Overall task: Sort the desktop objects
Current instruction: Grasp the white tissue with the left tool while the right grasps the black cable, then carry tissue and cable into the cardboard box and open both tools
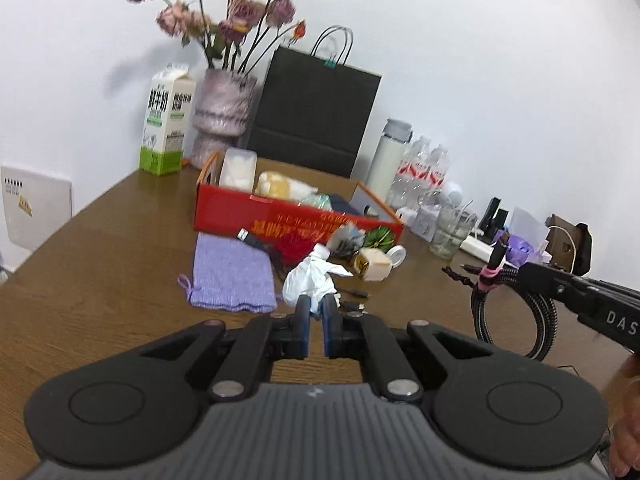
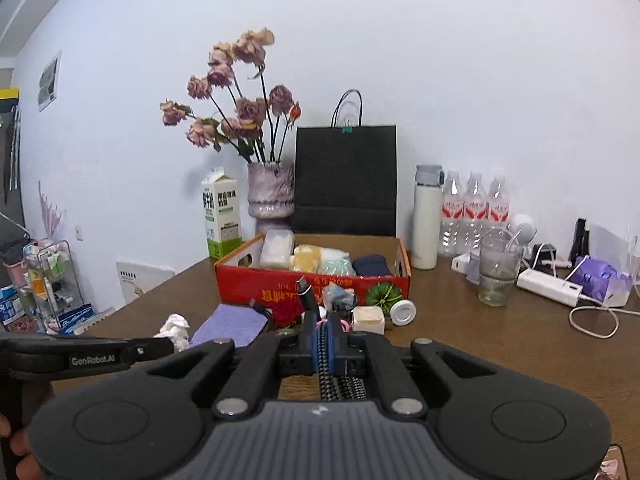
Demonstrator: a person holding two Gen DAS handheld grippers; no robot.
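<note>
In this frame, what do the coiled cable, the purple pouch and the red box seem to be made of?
Coiled cable: braided fabric sleeve, black and grey weave showing, matte. Purple pouch: knitted yarn, probably wool or acrylic, with ribbed stitches and a drawstring loop at its corner. Red box: printed cardboard, brown raw inner walls, slightly glossy red outside.

The brown wood-grain table (image 2: pixel 500 352) carries a red cardboard box (image 2: pixel 280 284) with orange-yellow lettering on its side; a lilac knitted cloth pouch (image 1: pixel 232 276) lies before it, beside a crumpled white paper tissue (image 1: pixel 308 280); a black paper bag (image 2: pixel 346 176) bears a small teal clip at its handles; the white milk carton (image 2: pixel 222 212) has a green base and dark print; the mottled pink-and-white ceramic vase (image 2: pixel 270 196) holds faded mauve roses; clear plastic water bottles (image 2: pixel 474 208) wear red-and-white labels; the black-and-grey braided cable (image 1: pixel 516 312), bound with a pink tie, sits between the blue-padded black fingers of the right hand-held gripper (image 2: pixel 322 324).
</note>
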